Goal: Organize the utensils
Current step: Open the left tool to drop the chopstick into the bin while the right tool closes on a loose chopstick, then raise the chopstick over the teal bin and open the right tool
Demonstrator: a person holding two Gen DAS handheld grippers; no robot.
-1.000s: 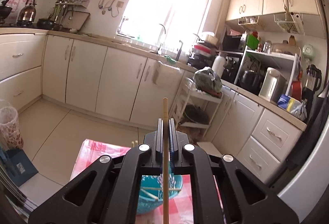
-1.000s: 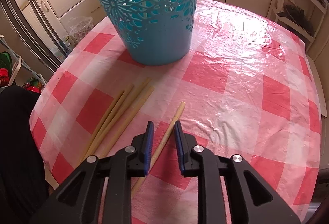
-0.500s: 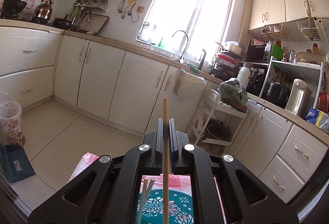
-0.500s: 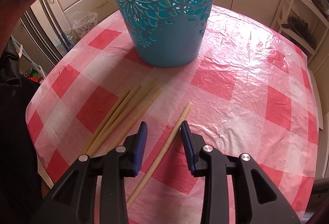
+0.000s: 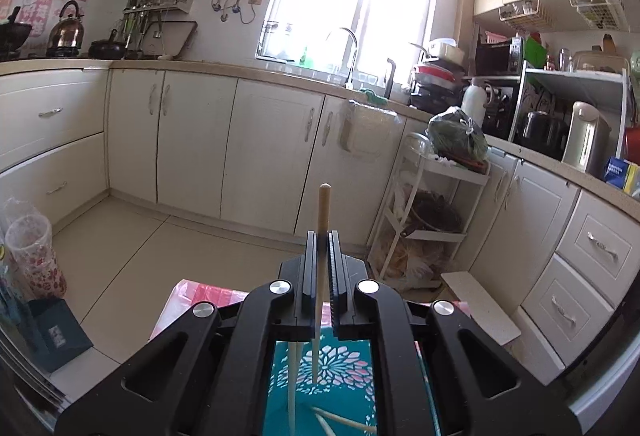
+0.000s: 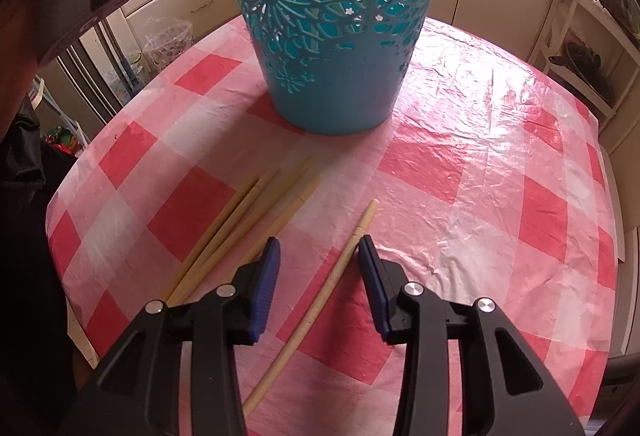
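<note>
The left gripper (image 5: 322, 240) pinched one chopstick (image 5: 322, 220) upright over the teal basket (image 6: 332, 36). The right gripper (image 6: 318, 250), jaws just widening, straddled a loose chopstick (image 6: 336, 272) on the checked tablecloth (image 6: 480, 176).

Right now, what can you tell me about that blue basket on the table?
The blue basket looks like plastic, tall and round, narrowing toward its base. Its wall is pierced with cut-out flower patterns above a plain lower band. It stands upright on the red-and-white checked tablecloth, beyond the loose chopsticks lying there, and does not touch them. From above, a few chopsticks already lie inside, and the left tool holds another chopstick over its opening, tip reaching in.
</note>
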